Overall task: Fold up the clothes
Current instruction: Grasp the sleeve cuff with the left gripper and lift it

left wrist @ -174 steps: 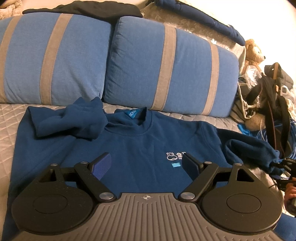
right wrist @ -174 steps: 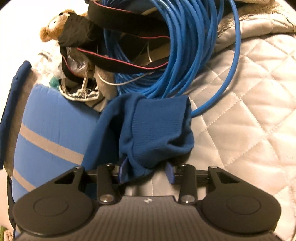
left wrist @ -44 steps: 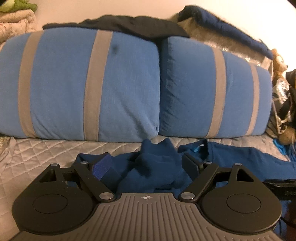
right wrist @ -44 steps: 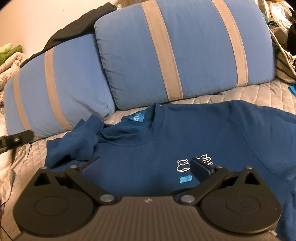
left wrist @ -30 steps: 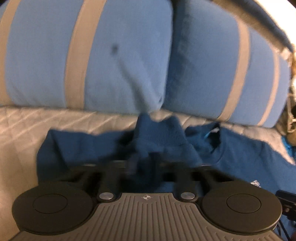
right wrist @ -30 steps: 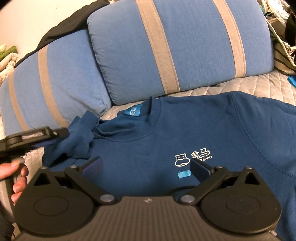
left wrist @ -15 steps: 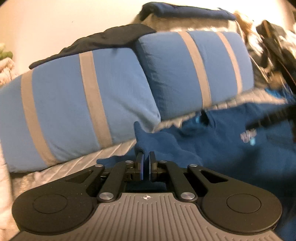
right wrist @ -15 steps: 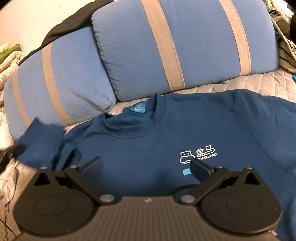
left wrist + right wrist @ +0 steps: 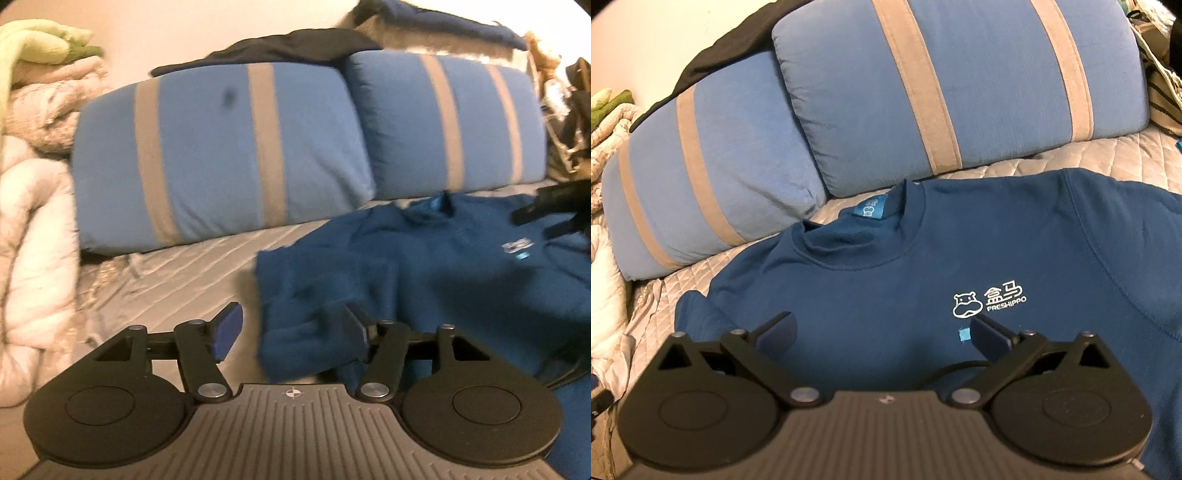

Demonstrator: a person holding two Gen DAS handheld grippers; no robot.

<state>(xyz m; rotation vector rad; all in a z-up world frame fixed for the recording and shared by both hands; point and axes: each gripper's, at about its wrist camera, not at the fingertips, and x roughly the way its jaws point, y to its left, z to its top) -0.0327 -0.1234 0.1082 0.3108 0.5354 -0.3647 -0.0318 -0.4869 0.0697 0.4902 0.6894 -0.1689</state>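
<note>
A dark blue sweatshirt (image 9: 960,251) with a white hippo logo (image 9: 988,299) lies face up on the quilted bed, collar toward the pillows. In the left wrist view its left sleeve (image 9: 303,325) is drawn out sideways, and the cuff end lies between the jaws of my left gripper (image 9: 291,328). Those jaws are opening; the left pad stands clear of the cloth and the cuff rests by the right finger. My right gripper (image 9: 882,332) hovers open over the chest, just below the logo, with nothing held.
Two blue pillows with grey stripes (image 9: 221,158) (image 9: 942,85) back the bed, with a dark garment (image 9: 295,48) draped on top. A cream blanket pile (image 9: 33,221) rises at the left. Bags and clutter (image 9: 569,110) crowd the right. Grey quilted bedspread (image 9: 177,273) shows left of the sleeve.
My left gripper, shut on the cuff half a second ago, has swung left with it and spread its jaws. The sleeve now lies stretched out sideways. The right gripper has stayed put.
</note>
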